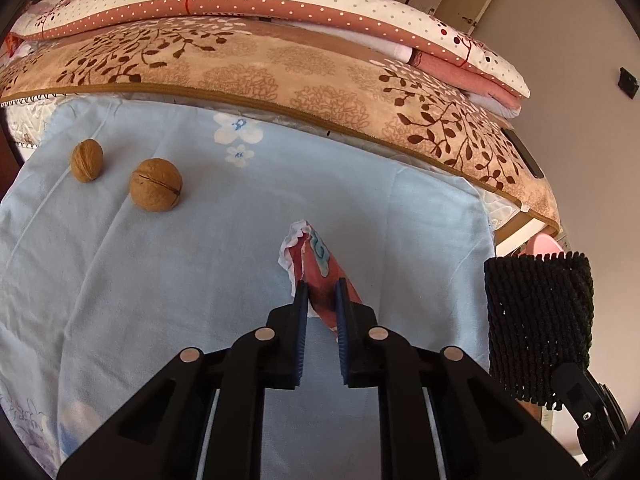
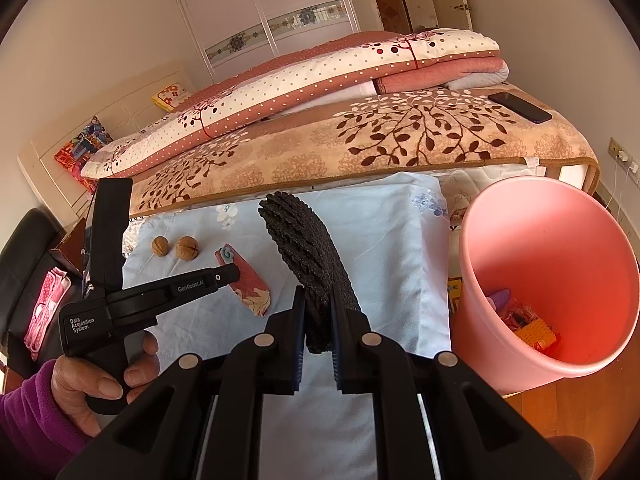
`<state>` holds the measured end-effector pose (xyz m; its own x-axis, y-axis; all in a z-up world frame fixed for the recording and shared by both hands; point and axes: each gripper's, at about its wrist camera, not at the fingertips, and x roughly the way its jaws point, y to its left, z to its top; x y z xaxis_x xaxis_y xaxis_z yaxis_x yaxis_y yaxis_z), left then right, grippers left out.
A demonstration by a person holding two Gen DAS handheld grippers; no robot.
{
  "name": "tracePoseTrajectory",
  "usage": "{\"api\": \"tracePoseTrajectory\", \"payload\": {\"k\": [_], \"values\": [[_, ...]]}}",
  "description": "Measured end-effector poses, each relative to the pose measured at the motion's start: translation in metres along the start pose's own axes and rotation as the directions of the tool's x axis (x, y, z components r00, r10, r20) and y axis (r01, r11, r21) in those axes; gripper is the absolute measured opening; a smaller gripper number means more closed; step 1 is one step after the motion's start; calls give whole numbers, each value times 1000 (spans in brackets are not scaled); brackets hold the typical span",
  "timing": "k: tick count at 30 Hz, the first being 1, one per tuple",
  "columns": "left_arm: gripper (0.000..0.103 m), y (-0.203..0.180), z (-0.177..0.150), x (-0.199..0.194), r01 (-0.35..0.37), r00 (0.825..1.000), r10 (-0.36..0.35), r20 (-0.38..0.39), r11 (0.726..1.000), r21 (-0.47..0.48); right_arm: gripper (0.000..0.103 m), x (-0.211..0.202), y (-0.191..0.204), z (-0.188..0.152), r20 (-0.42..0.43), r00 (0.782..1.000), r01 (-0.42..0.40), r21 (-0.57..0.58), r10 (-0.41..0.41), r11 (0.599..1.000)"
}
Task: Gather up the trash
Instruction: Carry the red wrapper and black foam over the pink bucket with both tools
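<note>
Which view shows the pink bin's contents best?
The right wrist view: the pink bin faces the camera with its mouth open, scraps visible at the bottom. The left wrist view shows only a pink sliver behind the black foam mesh.

Quilt-piled bed (image 2: 360, 148); pale wardrobe (image 2: 272, 12) beyond

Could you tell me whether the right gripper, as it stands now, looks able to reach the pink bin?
Probably yes: the pink bin stands open just right of the right gripper, nothing between them, though its jaws already hold the black mesh piece.
</note>
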<state>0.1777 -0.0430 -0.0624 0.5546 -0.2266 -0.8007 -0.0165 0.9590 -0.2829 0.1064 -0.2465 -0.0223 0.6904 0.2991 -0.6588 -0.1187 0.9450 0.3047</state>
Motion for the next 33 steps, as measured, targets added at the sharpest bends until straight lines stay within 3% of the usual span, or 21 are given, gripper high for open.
{"api": "tracePoseTrajectory", "payload": {"k": [19,33], "values": [[10,-36,-11,-74,83,986,-102,130,986,143,10,-33,0,0,78,997,2,11,-3,1000],[10,-116,-23,-98,137,961,-210,178,926,353,10,-73,-46,0,159,984,59,110,-76,992]]}}
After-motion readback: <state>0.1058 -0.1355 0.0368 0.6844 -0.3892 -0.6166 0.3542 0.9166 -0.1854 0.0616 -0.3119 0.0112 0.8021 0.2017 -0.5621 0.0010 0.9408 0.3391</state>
